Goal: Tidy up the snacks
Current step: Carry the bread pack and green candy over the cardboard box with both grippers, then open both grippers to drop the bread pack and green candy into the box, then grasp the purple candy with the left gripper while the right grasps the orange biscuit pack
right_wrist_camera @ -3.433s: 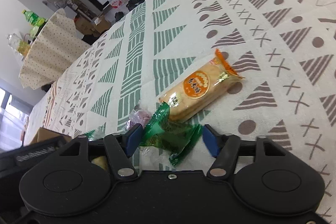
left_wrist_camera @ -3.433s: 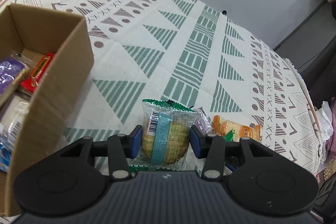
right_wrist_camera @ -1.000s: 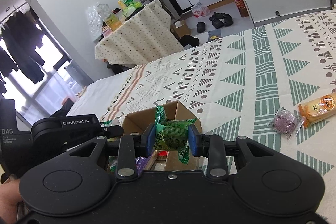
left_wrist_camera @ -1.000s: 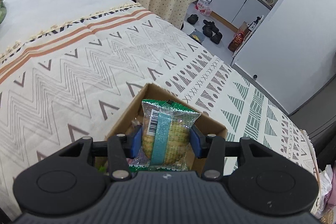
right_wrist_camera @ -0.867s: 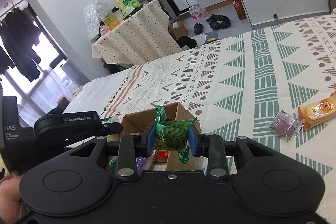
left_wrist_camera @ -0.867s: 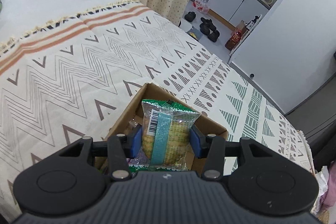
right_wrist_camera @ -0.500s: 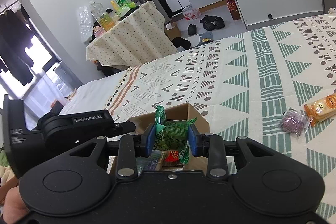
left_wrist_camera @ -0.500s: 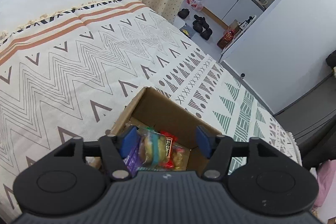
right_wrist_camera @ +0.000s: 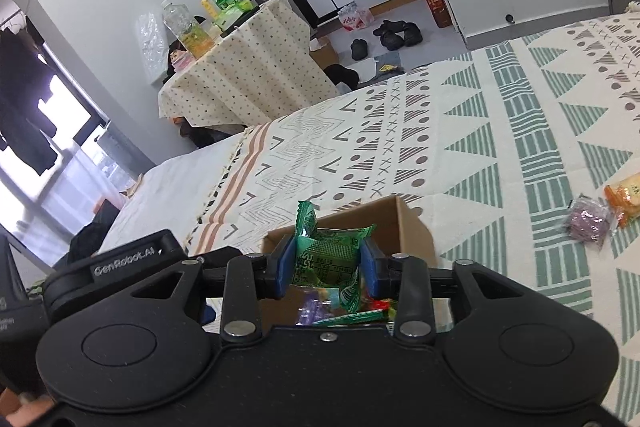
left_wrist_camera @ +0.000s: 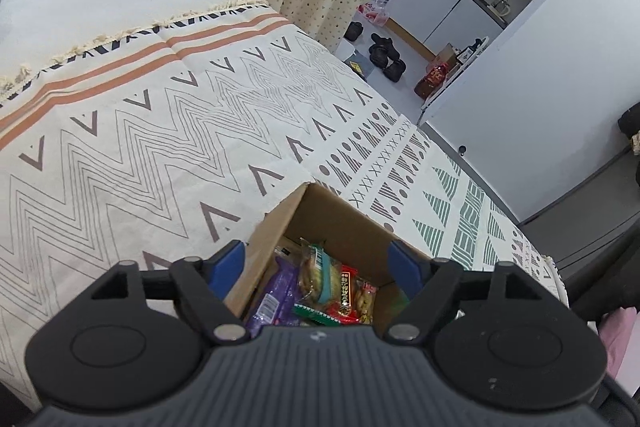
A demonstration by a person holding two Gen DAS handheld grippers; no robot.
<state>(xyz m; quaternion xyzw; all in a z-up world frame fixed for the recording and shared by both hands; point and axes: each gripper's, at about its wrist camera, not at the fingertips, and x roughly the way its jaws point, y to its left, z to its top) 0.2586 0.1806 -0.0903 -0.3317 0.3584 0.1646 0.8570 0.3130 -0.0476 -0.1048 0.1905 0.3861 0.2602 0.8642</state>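
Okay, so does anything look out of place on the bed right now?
Yes. Two snacks lie loose on the blanket, away from the cardboard box: a purple packet and an orange packet touching it. The right gripper holds a crumpled green packet over the box. The left gripper is open above it.

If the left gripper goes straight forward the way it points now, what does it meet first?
Probably the snacks inside the cardboard box. The left gripper is open and points down into the box, at the cookie packet on top of the pile. Depth is hard to judge.
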